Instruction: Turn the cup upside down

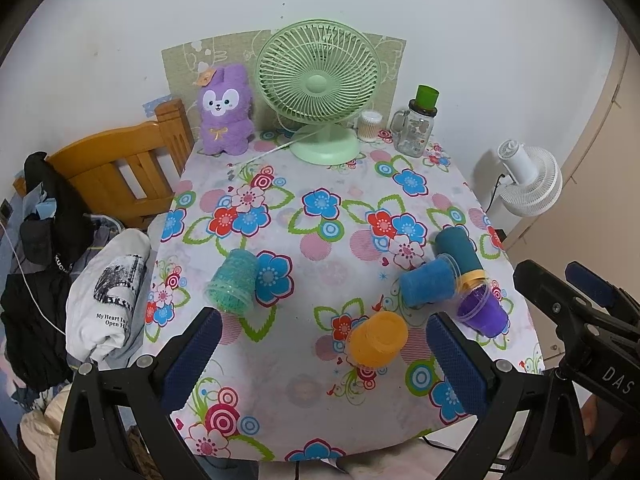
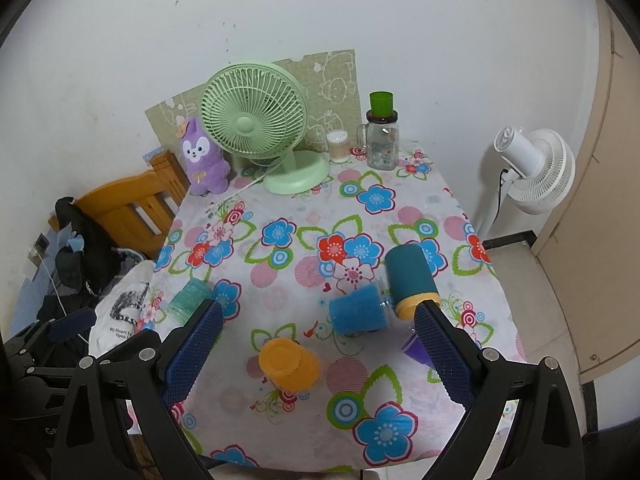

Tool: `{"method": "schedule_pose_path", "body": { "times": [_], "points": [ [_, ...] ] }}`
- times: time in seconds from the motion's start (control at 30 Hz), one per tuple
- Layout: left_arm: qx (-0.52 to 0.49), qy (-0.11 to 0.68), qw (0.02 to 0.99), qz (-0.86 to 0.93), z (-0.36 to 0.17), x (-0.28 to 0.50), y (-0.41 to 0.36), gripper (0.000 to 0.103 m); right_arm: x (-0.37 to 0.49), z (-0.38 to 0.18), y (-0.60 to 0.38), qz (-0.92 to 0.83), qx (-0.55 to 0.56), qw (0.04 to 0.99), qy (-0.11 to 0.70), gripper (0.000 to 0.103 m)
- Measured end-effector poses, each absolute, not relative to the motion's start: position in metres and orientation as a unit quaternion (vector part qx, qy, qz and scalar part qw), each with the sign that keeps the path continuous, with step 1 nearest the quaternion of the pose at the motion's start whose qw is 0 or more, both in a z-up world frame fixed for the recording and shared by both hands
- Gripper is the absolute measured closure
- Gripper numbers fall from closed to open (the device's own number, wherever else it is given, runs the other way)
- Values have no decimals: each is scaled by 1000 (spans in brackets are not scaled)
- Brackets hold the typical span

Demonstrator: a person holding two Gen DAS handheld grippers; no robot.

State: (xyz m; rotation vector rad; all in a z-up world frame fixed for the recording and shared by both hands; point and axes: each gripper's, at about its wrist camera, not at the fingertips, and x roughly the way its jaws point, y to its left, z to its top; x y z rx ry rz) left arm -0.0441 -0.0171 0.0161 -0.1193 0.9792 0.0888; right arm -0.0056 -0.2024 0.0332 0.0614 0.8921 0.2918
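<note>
Cups lie scattered on the bench (image 1: 320,240), both left tongs (image 1: 324,344) and right tongs (image 2: 318,344) spread wide and empty, so I judge the upright purple cup (image 1: 482,312) needs a mid-wall pinch, then a slow roll.

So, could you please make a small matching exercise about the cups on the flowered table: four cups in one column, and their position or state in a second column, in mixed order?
Cups:
1. orange cup
2. purple cup
3. green glitter cup
4. dark teal cup

States:
A. lies on its side, its yellow rim toward the camera
B. stands alone near the table's left edge
C. stands upright, its mouth open upward
D. stands upside down, closest to the left gripper

Pairs: 1-D, 2-C, 3-B, 4-A
</note>
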Motion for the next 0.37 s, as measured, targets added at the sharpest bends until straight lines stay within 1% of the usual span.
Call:
{"method": "schedule_pose_path", "body": {
  "times": [0.37],
  "points": [
    [-62, 478, 875, 51, 12, -41, -21, 0, -1, 25, -205, 148, 26, 887, 437, 5]
  ]
}}
